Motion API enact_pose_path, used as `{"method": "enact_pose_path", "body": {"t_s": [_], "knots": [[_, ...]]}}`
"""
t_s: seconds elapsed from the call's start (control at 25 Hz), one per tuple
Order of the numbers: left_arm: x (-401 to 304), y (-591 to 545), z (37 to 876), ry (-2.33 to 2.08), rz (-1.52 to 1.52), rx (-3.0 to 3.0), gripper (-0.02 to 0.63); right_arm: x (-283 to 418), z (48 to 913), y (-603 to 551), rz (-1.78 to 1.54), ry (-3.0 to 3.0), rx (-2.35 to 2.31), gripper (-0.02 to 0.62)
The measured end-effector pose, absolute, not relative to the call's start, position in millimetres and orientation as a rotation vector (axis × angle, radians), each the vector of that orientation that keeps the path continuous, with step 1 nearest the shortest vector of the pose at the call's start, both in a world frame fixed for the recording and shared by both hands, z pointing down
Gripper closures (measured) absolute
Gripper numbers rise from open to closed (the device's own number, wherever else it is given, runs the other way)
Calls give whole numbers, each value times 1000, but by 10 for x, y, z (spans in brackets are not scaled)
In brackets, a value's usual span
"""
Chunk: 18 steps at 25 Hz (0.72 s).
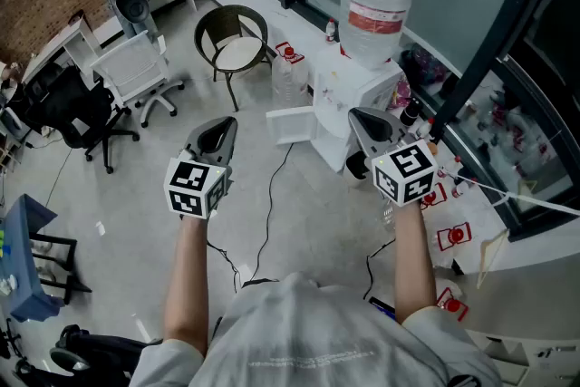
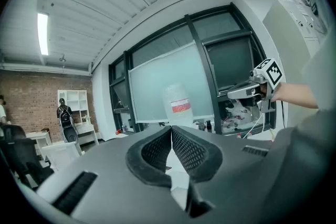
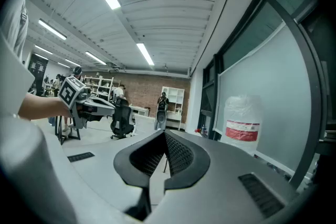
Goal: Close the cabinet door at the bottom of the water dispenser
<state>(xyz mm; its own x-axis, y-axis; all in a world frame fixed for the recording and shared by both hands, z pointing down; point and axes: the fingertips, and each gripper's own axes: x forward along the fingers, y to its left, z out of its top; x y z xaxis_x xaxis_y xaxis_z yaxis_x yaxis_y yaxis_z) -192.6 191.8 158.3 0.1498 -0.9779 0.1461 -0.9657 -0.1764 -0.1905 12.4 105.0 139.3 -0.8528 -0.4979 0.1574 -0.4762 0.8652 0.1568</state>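
The white water dispenser (image 1: pixel 367 91) stands by the window wall with a wrapped bottle (image 1: pixel 376 4) on top. Its low cabinet door (image 1: pixel 292 124) swings open to the left. My left gripper (image 1: pixel 227 124) hovers left of the door, apart from it, shut and empty. My right gripper (image 1: pixel 358 115) hangs in front of the dispenser's body, also shut with nothing in it. In the left gripper view the jaws (image 2: pixel 171 128) meet under the distant bottle (image 2: pixel 178 105). In the right gripper view the gripper's tip (image 3: pixel 164 135) is closed, with the bottle (image 3: pixel 242 120) at the right.
A round wicker chair (image 1: pixel 233 41) and a white office chair (image 1: pixel 136 72) stand behind the left gripper. A black office chair (image 1: pixel 68 109) is at far left. Cables (image 1: pixel 267 204) run over the floor. Red-and-white items (image 1: pixel 453 236) lie right of the right arm.
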Motion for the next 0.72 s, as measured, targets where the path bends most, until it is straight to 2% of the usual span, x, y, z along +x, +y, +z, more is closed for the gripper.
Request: {"method": "enact_pose_path", "body": {"t_s": [0.32,0.72], "knots": [[-1822,1825,1688,2021,-379,-2330,586,365,1469,843,-136,-2858,822,572],[-2086,1303,1813,1958,-449,-2353,586,-2,1610,465,-122,-2861,796,572]]}}
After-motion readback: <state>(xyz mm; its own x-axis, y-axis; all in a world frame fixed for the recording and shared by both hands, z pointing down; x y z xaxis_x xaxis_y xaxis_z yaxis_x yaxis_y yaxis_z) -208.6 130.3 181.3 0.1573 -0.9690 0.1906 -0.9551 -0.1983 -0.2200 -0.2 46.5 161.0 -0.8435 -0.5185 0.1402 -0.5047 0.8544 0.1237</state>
